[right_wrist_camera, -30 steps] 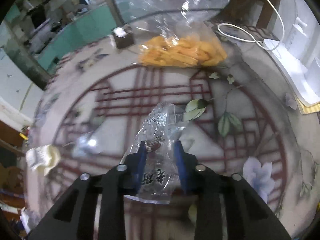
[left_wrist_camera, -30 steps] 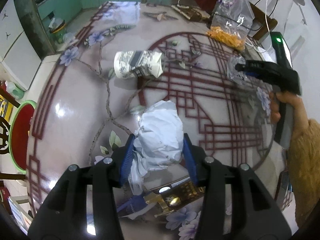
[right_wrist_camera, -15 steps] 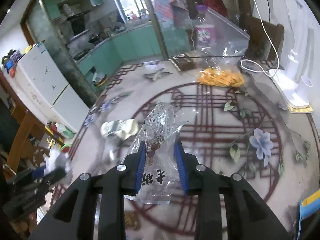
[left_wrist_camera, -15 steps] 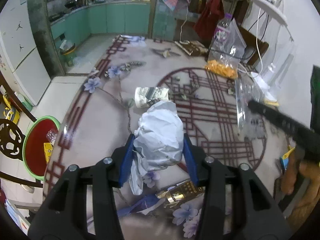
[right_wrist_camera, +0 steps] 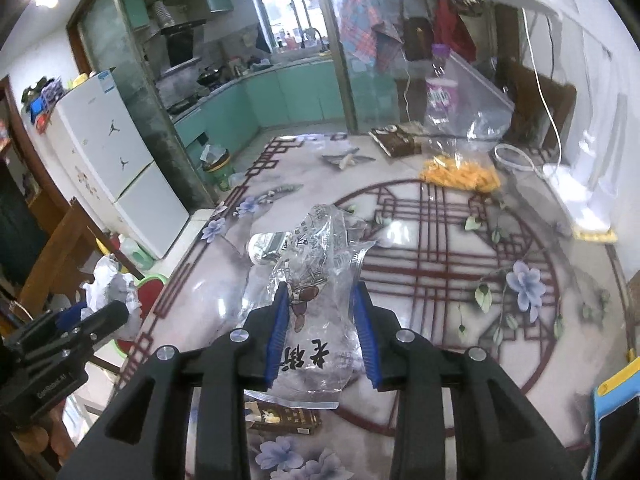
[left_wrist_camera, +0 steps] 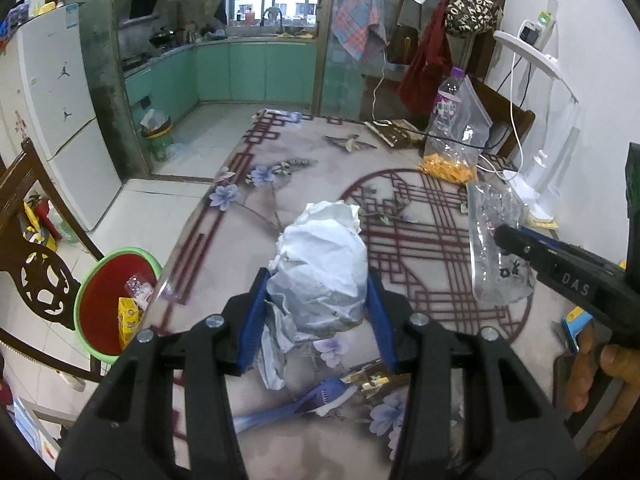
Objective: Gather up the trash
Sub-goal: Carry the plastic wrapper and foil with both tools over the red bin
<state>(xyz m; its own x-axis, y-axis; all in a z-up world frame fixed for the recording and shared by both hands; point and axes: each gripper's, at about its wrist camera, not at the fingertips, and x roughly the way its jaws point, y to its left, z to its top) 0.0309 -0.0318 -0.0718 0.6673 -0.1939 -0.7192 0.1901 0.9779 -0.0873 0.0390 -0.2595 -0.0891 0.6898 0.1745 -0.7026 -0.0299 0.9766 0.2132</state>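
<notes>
Kitchen behind; patterned worktop (left_wrist_camera: 400,200) below, red bin with green rim (left_wrist_camera: 108,276) on floor at its left edge. Left gripper (left_wrist_camera: 316,312): jaws clamped on crumpled white paper (left_wrist_camera: 324,268), held above worktop. Right gripper (right_wrist_camera: 320,332): jaws pinching clear plastic bag (right_wrist_camera: 316,276), likewise raised; crushed cup (right_wrist_camera: 268,246) lying on worktop beyond.

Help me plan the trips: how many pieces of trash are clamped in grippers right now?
2. The crumpled paper sits in the left gripper; the clear plastic wrapper sits in the right gripper. More litter lies on the table.
</notes>
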